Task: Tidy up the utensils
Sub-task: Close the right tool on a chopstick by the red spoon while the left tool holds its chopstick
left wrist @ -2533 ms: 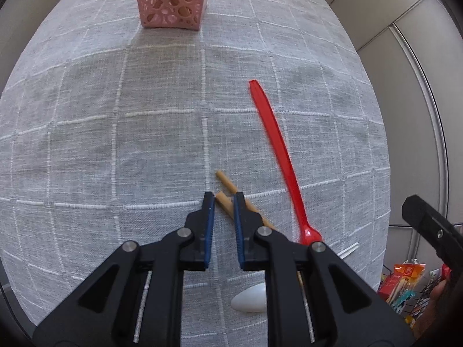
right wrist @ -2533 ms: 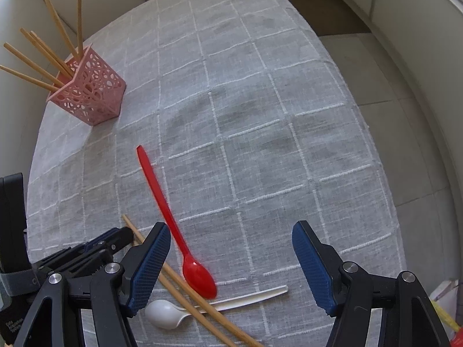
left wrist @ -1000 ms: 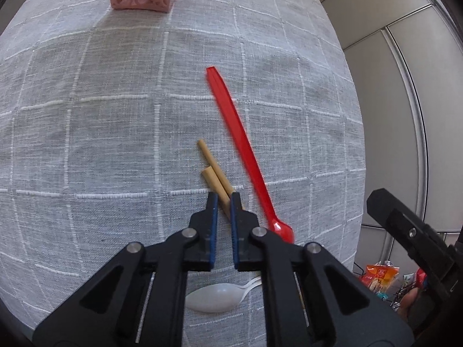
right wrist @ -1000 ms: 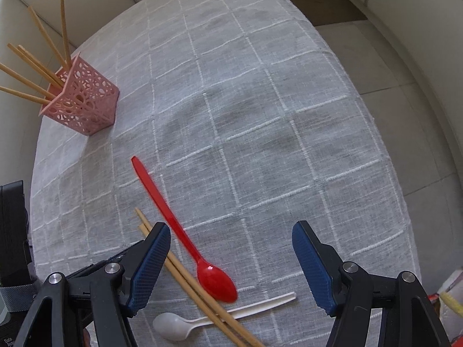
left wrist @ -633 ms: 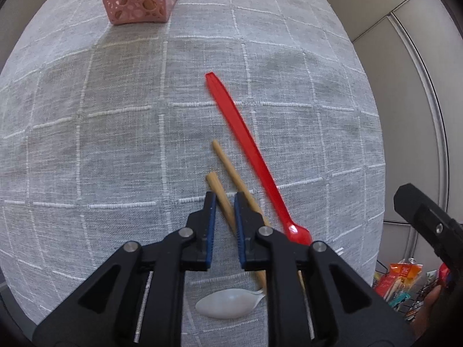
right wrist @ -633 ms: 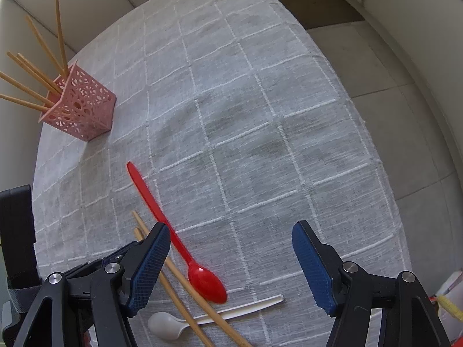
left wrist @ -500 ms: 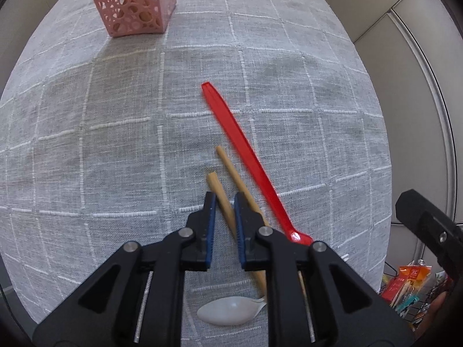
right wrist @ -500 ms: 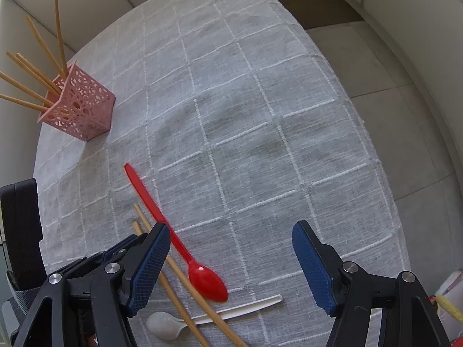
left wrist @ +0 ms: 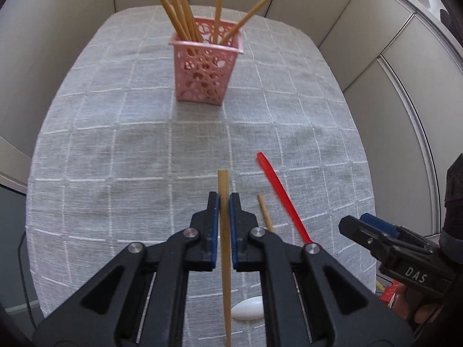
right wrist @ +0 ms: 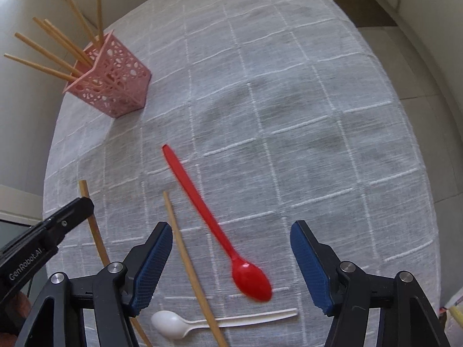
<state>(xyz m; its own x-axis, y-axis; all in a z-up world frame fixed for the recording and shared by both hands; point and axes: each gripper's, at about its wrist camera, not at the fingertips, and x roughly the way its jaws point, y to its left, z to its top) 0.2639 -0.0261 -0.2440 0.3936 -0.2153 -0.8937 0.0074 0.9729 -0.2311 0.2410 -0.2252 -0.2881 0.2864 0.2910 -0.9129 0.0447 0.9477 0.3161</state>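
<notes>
My left gripper (left wrist: 223, 202) is shut on a wooden chopstick (left wrist: 224, 248) and holds it lifted above the tablecloth; it also shows in the right wrist view (right wrist: 92, 219). A pink perforated holder (left wrist: 207, 72) with several chopsticks stands at the far end, also in the right wrist view (right wrist: 111, 79). A second chopstick (right wrist: 191, 266), a red spoon (right wrist: 214, 225) and a white spoon (right wrist: 208, 322) lie on the cloth. My right gripper (right wrist: 231, 245) is open and empty above the red spoon.
The round table has a grey checked tablecloth (right wrist: 289, 115). Its right edge drops to the floor (right wrist: 419, 57). Beige wall panels (left wrist: 72, 29) stand behind the holder. Snack packets (left wrist: 387, 292) lie below the table's right edge.
My left gripper has closed on one chopstick and lifted it off the cloth, tilting up to face the pink holder. The right gripper stays open, almost still.
</notes>
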